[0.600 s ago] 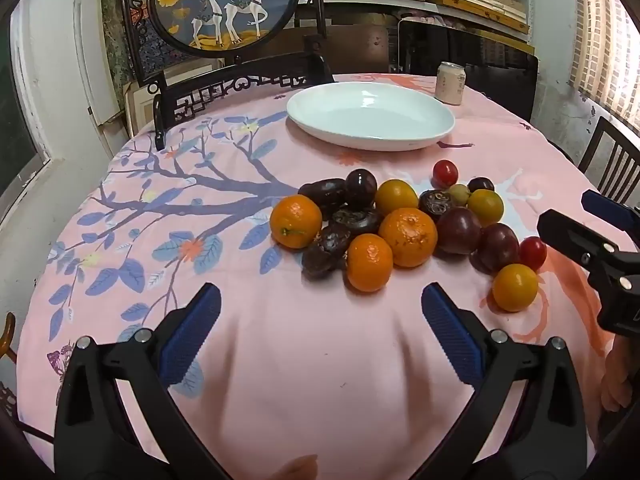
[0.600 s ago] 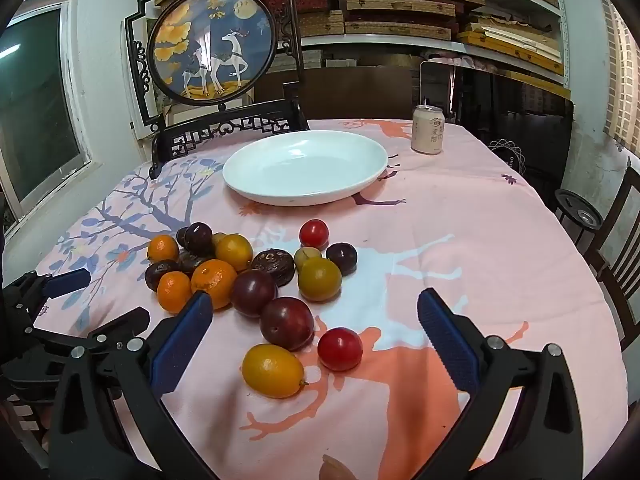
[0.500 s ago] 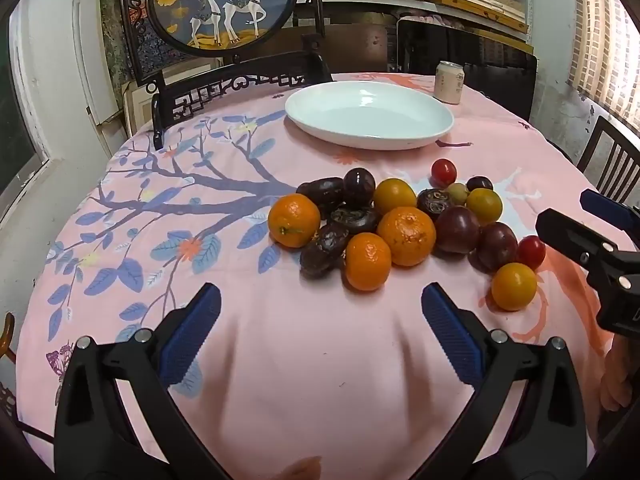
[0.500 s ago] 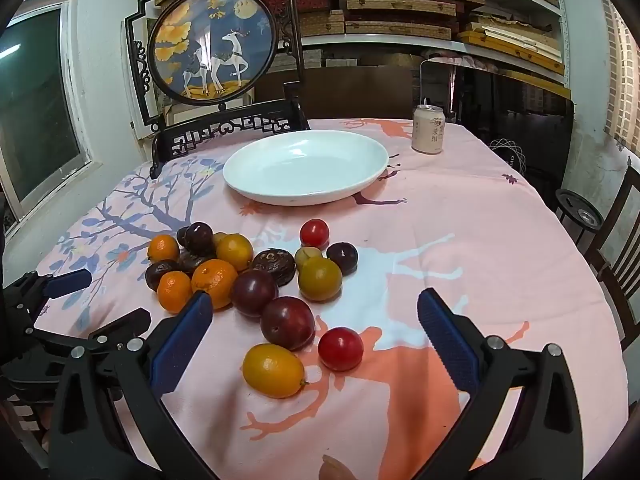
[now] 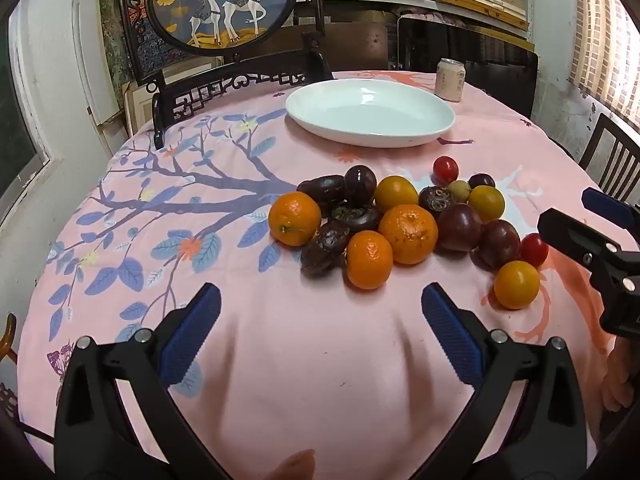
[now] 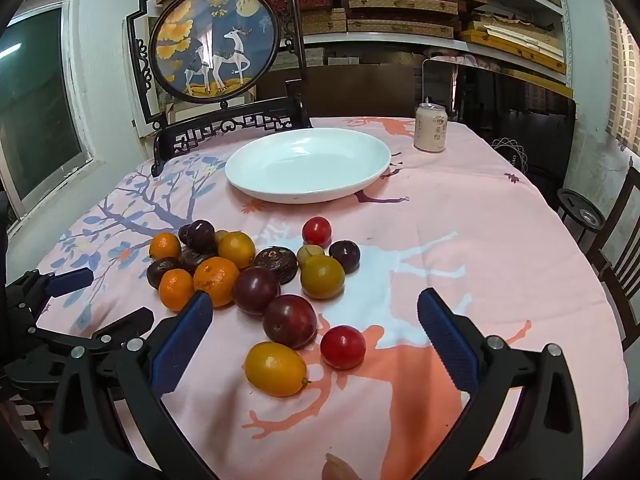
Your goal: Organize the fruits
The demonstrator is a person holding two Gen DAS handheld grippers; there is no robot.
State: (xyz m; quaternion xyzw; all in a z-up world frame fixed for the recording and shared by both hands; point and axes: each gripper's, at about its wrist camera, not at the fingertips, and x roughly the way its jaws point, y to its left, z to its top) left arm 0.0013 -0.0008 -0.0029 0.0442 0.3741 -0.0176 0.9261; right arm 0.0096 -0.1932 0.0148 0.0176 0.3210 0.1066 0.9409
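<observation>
Left tool (image 5: 320, 316) held wide open over bare pink cloth at the near edge of the counter (image 5: 304, 360), gripping nothing; blue pads (image 5: 192, 332) well apart. Right tool (image 6: 314, 316) likewise spread open and empty, hovering near the closest fruit.

Fruit cluster seen mid-counter, loosely heaped and mostly touching. From the left wrist view: large mandarin (image 5: 408, 233) at the centre, smaller mandarin (image 5: 369, 259) at its 7 o'clock and touching it, third mandarin (image 5: 295, 218) at 9 o'clock, dark wrinkled fruits (image 5: 325, 247) wedged between them. Purple plum (image 5: 459, 227) just at 3 o'clock of the large mandarin.

From the right wrist view: yellow oval fruit (image 6: 275, 368) nearest, between the fingers; red cherry tomato (image 6: 343, 347) just at its 2 o'clock, slightly apart; dark red plum (image 6: 289, 321) at its 12 o'clock. Second red tomato (image 6: 316, 231) at the far side of the cluster, towards 12 o'clock.

White dish (image 6: 256, 160) lay beyond the fruit at 12 o'clock, nothing in it. Drink can (image 6: 430, 128) stood upright at the dish's 2 o'clock. Round deer screen (image 6: 214, 46) stood at the counter's far edge, around 11 o'clock
</observation>
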